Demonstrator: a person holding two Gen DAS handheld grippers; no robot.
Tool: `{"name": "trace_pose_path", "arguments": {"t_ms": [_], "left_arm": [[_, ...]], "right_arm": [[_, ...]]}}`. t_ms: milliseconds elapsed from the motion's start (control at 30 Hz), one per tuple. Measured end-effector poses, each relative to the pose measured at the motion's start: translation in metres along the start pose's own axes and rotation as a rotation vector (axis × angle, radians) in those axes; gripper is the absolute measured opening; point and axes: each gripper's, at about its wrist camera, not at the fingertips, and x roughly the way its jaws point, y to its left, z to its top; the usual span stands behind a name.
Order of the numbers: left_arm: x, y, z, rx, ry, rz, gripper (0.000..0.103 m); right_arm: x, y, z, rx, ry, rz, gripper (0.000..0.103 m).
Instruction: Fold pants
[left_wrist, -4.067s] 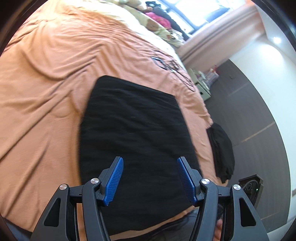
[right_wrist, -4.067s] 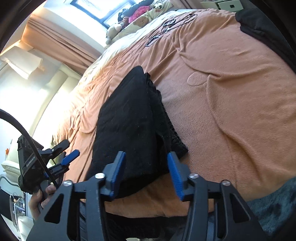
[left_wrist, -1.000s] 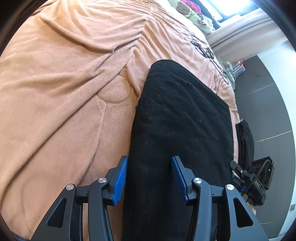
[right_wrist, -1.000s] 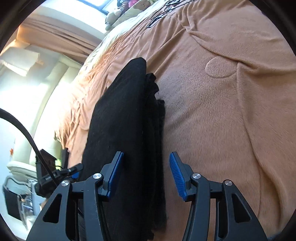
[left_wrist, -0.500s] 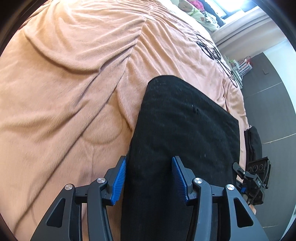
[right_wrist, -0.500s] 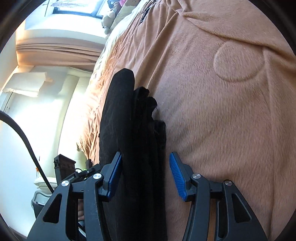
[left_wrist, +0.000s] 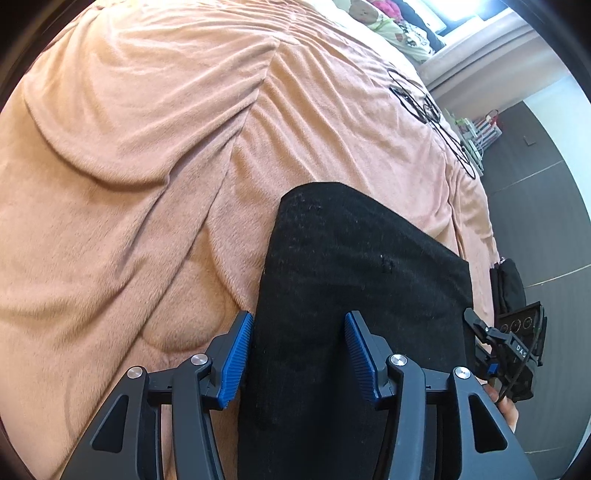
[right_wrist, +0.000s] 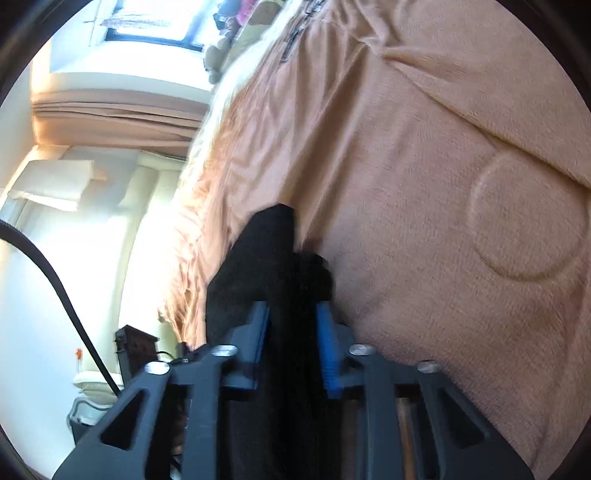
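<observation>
Black pants (left_wrist: 362, 280) lie folded into a flat rectangle on the orange blanket (left_wrist: 129, 184). My left gripper (left_wrist: 298, 356) is open and straddles the near left edge of the pants; the fabric lies between the blue pads (left_wrist: 236, 354) without being pinched. At the right edge of the left wrist view a hand holds my right gripper (left_wrist: 482, 343) against the pants' right side. In the right wrist view the right gripper (right_wrist: 291, 336) is closing on the stacked fold of the pants (right_wrist: 269, 251), both pads against the black cloth.
The blanket (right_wrist: 443, 147) spreads wide on both sides, creased, with a round imprint (right_wrist: 524, 221). A second black garment (left_wrist: 511, 284) hangs at the bed's right edge above dark floor (left_wrist: 546, 206). Plush toys and pillows (left_wrist: 391, 26) lie at the far end.
The right jaws have closed in on the pants' folded edge, and that gripper has dropped lower and closer to the bed. The left gripper has slid across the bed, jaws still apart.
</observation>
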Motion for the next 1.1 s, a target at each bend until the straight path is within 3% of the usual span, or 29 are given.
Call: {"name": "trace_pose_path", "arguments": {"t_ms": [167, 233, 300, 333, 900, 1100], "left_arm": [[-0.001, -0.001, -0.001, 0.015, -0.004, -0.006, 0.053], [-0.002, 0.002, -0.002, 0.010, 0.000, -0.011, 0.053], [-0.003, 0.004, -0.003, 0.008, 0.005, -0.016, 0.053], [-0.003, 0.005, -0.004, 0.006, 0.009, -0.017, 0.053], [-0.007, 0.015, -0.028, 0.008, 0.073, -0.075, 0.055], [-0.005, 0.022, -0.035, -0.002, 0.079, -0.109, 0.055]], "right_arm": [[-0.003, 0.005, -0.012, -0.025, 0.012, -0.023, 0.019], [-0.009, 0.010, -0.013, -0.027, 0.013, -0.031, 0.027], [-0.014, 0.010, -0.021, -0.020, 0.030, -0.035, 0.055], [-0.014, 0.009, -0.022, -0.008, 0.037, -0.024, 0.059], [-0.010, -0.005, -0.037, 0.060, 0.228, 0.054, 0.059], [0.012, -0.005, -0.013, 0.027, 0.251, 0.081, 0.059]]}}
